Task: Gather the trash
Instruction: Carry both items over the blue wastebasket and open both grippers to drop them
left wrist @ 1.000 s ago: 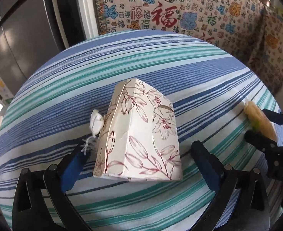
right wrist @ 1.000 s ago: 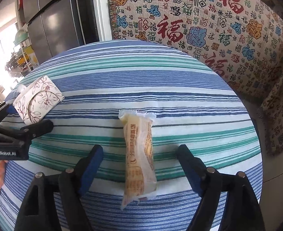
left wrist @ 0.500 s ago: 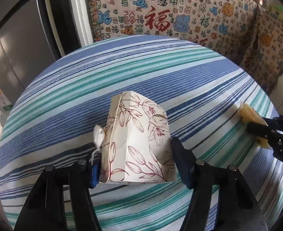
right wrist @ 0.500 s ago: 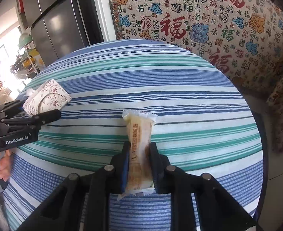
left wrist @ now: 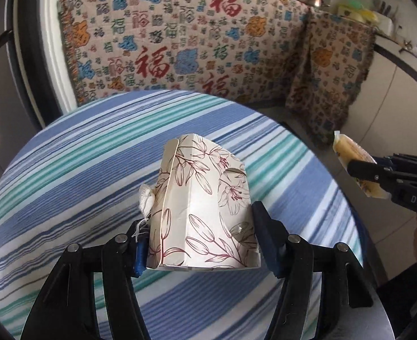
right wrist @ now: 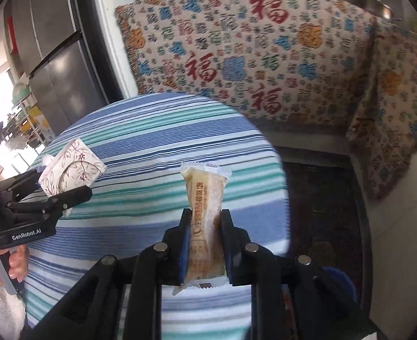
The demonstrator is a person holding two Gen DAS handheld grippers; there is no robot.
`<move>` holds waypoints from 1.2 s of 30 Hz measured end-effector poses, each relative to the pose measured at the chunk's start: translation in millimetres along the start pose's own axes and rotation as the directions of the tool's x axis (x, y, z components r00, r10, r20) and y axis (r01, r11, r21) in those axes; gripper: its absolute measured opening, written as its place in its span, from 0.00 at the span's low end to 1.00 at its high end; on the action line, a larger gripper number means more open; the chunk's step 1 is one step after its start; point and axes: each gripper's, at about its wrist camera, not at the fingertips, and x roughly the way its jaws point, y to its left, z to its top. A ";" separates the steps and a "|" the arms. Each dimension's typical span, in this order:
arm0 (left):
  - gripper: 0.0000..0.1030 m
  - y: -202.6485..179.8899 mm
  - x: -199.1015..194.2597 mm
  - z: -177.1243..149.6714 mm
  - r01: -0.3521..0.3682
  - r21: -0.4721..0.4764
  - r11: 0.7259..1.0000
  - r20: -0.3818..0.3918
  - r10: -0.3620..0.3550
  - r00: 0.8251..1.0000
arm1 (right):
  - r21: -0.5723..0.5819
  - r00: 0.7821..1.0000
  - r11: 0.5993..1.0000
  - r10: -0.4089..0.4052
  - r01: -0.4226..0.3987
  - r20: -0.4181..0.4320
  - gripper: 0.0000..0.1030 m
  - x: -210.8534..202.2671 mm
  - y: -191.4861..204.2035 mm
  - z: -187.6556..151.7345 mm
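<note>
**Both tongs loaded, nothing left lying on the cloth**

We are holding one piece of trash in each hand. The left tongs (left wrist: pixel 201 243) are clamping the flowered paper box (left wrist: pixel 205 206) across its near end, one blue pad pressing each side wall, so the box is pointing away from us toward twelve o'clock. A scrap of white tissue (left wrist: pixel 146 201) is poking out of the box at its nine o'clock side; we are judging it loose enough to drop if the box is tipped that way.

The right tongs (right wrist: pixel 204 245) are pinching the yellow snack wrapper (right wrist: pixel 205 215) around its lower half, jaws nearly together because the packet is thin. Its crimped top is standing free toward twelve o'clock. In the left view the same wrapper (left wrist: pixel 355 167) is showing at three o'clock, past the desk's edge and over the floor.

The striped cloth of the desk (left wrist: pixel 75 164) is lying below both loads; whether the box is clear of it or resting on it, we cannot tell. No bin is showing in either view, so we are judging the next move as a carry to wherever the trash goes. The box is light card, so the grip is likely denting it rather than slipping.
</note>
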 end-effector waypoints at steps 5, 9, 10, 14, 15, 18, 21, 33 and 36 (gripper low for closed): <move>0.62 -72.5 -6.1 9.9 0.111 0.062 0.992 0.002 -0.111 0.994 | 0.044 0.997 0.996 -0.075 0.074 0.027 0.19 -56.6 -40.3 -22.6; 0.62 -134.4 -2.6 11.4 0.191 0.119 0.974 -0.012 -0.191 0.982 | 0.086 0.989 0.987 -0.141 0.138 0.033 0.19 -89.2 -73.6 -47.3; 0.62 -147.6 -0.1 10.6 0.208 0.127 0.970 -0.020 -0.207 0.978 | 0.101 0.987 0.983 -0.156 0.152 0.032 0.19 -93.9 -82.2 -54.0; 0.62 -199.0 13.5 5.1 0.262 0.169 0.950 -0.062 -0.255 0.965 | 0.175 0.979 0.965 -0.202 0.197 0.014 0.19 -105.1 -119.4 -83.6; 0.62 -208.8 16.3 4.4 0.270 0.177 0.946 -0.070 -0.261 0.963 | 0.192 0.978 0.960 -0.208 0.202 0.008 0.19 -106.1 -128.0 -89.8; 0.62 -237.1 27.5 -0.5 0.298 0.192 0.935 -0.101 -0.283 0.954 | 0.241 0.974 0.944 -0.228 0.225 -0.015 0.19 -103.8 -155.3 -110.3; 0.62 -259.0 40.8 -5.4 0.326 0.195 0.925 -0.133 -0.304 0.943 | 0.278 0.974 0.934 -0.221 0.224 -0.041 0.19 -100.2 -177.6 -126.5; 0.63 -297.1 77.5 -14.2 0.373 0.181 0.910 -0.200 -0.337 0.920 | 0.331 0.972 0.915 -0.216 0.233 -0.088 0.19 -92.6 -220.9 -147.7; 0.64 -298.2 86.1 -14.9 0.386 0.171 0.906 -0.217 -0.348 0.912 | 0.336 0.972 0.912 -0.209 0.234 -0.107 0.19 -87.5 -225.9 -152.7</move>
